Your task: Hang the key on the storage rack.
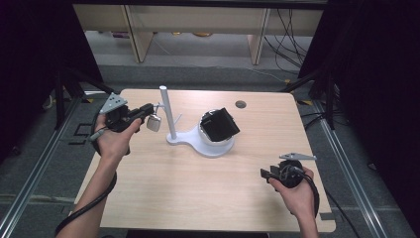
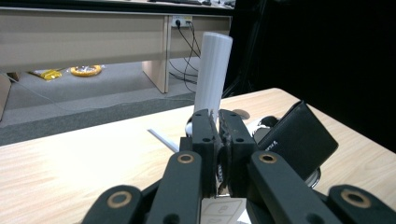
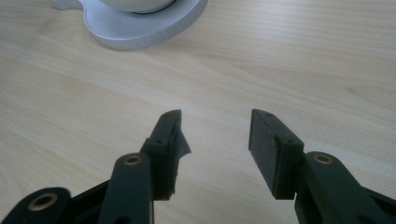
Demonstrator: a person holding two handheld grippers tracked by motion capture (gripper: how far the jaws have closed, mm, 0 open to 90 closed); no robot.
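— Where is the little tag now?

— My left claw (image 1: 146, 113) pinches the small grey tag (image 1: 154, 123) tight. It hangs right beside the white pole (image 1: 167, 111) of the stand (image 1: 213, 147), near the thin hook (image 1: 159, 105).

— Is it hung up?

— I think not yet. I can't tell if its loop is over the hook. I must let go after that.

— And your other claw?

— My right claw (image 1: 266, 173) is spread wide and holds nothing, low over the bench (image 1: 198, 188). The black box (image 1: 221, 124) sits on the stand.

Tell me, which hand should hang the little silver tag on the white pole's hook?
Probably the left. The left gripper is shut on the silver tag, right beside the white pole. The right gripper is open, holds nothing, and sits far off near the table's front edge.
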